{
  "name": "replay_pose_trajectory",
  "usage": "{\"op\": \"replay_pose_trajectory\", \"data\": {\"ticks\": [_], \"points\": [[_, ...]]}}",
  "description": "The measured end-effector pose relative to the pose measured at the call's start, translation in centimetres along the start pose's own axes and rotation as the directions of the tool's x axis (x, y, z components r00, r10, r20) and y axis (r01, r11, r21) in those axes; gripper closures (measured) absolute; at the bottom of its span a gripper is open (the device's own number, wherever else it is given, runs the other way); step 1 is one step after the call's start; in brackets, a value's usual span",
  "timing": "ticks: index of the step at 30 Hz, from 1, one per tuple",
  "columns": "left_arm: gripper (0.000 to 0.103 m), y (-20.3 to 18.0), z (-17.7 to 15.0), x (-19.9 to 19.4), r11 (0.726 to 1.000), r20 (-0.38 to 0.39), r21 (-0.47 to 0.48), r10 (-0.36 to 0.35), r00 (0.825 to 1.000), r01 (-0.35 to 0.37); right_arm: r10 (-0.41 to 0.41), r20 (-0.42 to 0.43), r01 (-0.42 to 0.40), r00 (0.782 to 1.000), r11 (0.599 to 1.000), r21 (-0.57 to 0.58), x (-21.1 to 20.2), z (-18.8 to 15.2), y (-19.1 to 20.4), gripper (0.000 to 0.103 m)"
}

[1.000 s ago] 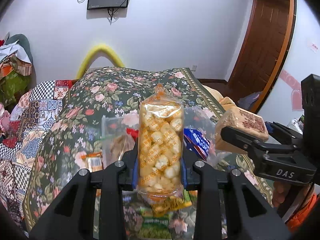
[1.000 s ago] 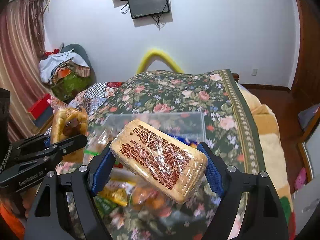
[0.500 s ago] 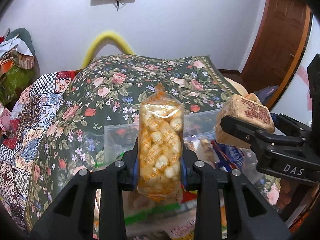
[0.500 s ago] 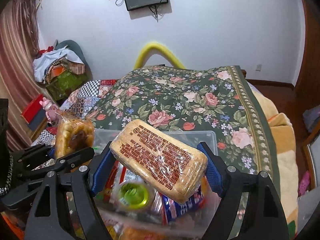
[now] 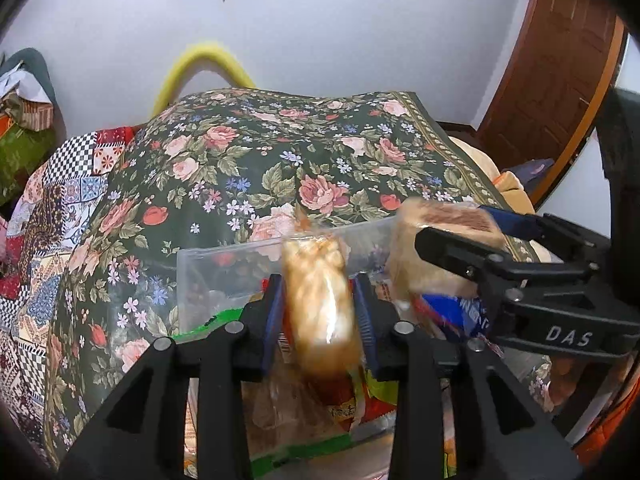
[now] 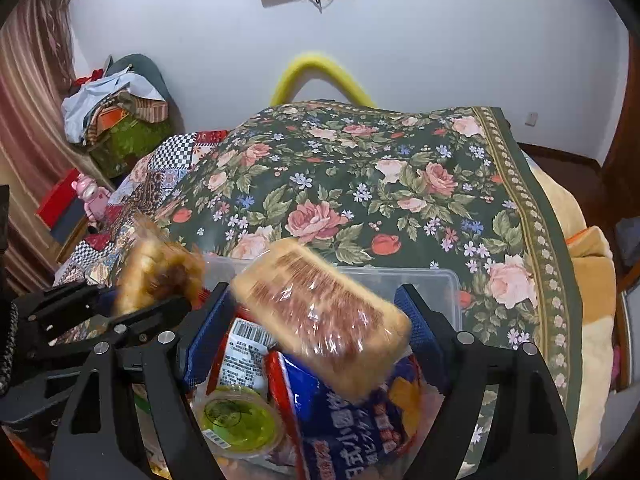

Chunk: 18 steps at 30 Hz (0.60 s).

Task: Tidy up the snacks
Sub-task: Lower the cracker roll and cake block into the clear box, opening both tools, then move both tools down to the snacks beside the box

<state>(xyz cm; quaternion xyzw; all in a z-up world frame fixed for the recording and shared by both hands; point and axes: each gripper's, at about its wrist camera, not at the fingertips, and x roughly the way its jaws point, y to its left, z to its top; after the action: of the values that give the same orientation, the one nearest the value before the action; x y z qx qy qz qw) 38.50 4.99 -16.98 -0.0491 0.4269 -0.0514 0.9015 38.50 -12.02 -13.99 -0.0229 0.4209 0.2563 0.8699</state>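
My left gripper (image 5: 318, 304) is shut on a clear pack of puffed yellow snacks (image 5: 318, 300), blurred by motion, over a clear plastic bin (image 5: 224, 258). My right gripper (image 6: 320, 320) is shut on a wrapped tan cake bar with red print (image 6: 324, 316), tilted, over the same bin (image 6: 420, 280). Each gripper shows in the other's view: the right one with its bar (image 5: 444, 248) at the right, the left one with its pack (image 6: 156, 268) at the left. The bin holds a blue bag (image 6: 360, 412), a green-lidded cup (image 6: 236, 420) and other packets.
The bin lies on a bed with a dark floral cover (image 5: 280, 160). A patchwork quilt (image 5: 48, 216) is to the left, a wooden door (image 5: 560, 80) to the right. A yellow foam arch (image 6: 320, 76) stands by the white wall.
Both grippers moved forward and down over the bin with their snacks still held. The bin's contents now fill the lower part of both views.
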Motion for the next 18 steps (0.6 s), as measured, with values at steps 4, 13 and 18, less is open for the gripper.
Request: {"op": "replay_pose_trajectory", "data": {"ticks": [4,13,18], "points": [[0.061,-0.9,0.0,-1.3,0.999,0.025,0.030,0.018,1.000,-0.019,-0.004,0.013,0.005,1.000,1.000,-0.014,-1.0,0.0,0.1,0.022],[0.054,-0.3,-0.6,-7.3,1.000,0.103,0.016,0.021,0.995,-0.022,-0.008,0.069,0.010,0.998,1.000,-0.023,-5.3,-0.8,0.7,0.022],[0.050,1.6,-1.6,-10.4,1.000,0.119,-0.015,0.025,0.993,-0.024,0.002,0.099,0.002,0.995,0.999,-0.039,-7.8,-2.0,1.4,0.021]]}}
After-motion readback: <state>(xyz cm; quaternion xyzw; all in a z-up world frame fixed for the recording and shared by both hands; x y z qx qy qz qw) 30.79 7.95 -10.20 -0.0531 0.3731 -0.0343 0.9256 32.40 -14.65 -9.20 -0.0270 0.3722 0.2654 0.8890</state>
